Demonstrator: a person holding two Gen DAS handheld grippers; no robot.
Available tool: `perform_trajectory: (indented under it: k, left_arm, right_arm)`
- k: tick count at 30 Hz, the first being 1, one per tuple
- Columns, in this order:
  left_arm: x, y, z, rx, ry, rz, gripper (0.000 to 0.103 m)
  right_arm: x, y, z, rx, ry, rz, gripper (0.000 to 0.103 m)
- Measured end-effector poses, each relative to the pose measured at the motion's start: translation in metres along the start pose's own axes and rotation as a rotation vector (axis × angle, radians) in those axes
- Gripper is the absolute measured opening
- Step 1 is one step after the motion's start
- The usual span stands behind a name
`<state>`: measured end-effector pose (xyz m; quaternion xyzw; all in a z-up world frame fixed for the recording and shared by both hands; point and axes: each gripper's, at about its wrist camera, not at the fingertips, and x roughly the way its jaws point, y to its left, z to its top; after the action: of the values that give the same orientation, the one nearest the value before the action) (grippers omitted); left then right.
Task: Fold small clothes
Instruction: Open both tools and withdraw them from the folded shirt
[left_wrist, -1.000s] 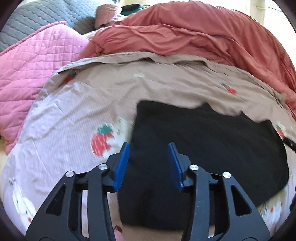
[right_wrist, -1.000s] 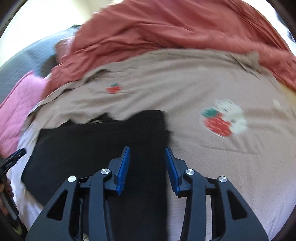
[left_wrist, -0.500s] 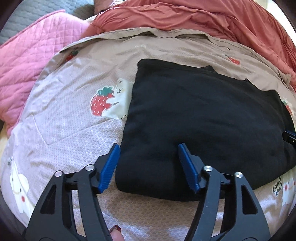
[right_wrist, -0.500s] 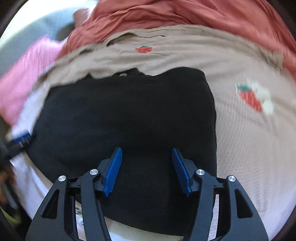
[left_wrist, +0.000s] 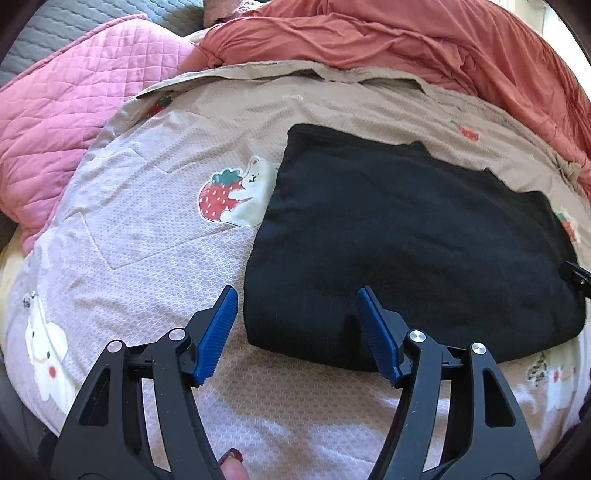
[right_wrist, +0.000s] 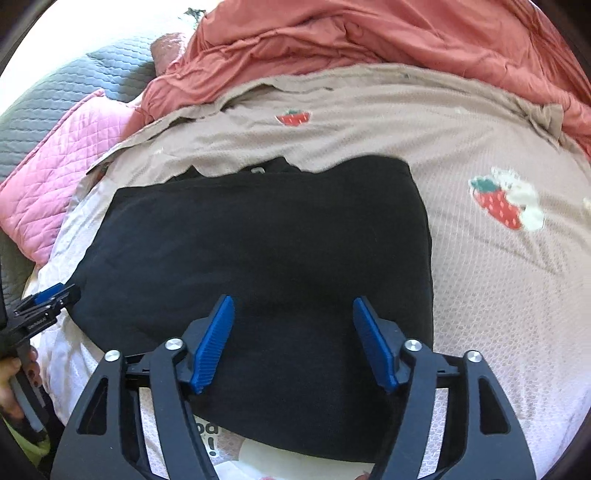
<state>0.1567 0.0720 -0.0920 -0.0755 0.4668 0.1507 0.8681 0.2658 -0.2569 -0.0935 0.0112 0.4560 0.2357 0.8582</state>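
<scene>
Tools left and right, jaws just widened, grip nothing above folded black garment.

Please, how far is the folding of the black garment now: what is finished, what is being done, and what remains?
Done: the black garment lies on the strawberry-print blanket as a flat, roughly rectangular packet, so at least one fold looks made. In hand: nothing is gripped; the left gripper and right gripper have just been opening and hover over its near edge. Left: probably one more fold, though I cannot tell whether the packet is final.
</scene>
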Motion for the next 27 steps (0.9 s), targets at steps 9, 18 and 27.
perform_trajectory:
  k: [9,18,27]
  left_arm:
    - [-0.027,0.009,0.009,-0.042,-0.034,-0.029,0.067]
    - [-0.043,0.014,0.013,-0.03,-0.074,-0.033,0.092]
    - [-0.046,0.025,0.015,-0.032,-0.091,-0.031,0.093]
  right_arm:
    - [-0.029,0.02,0.005,-0.062,-0.14,-0.001,0.094]
    - [-0.048,0.049,0.004,-0.18,-0.245,-0.05,0.096]
    - [-0.056,0.075,-0.012,-0.235,-0.264,-0.056,0.098]
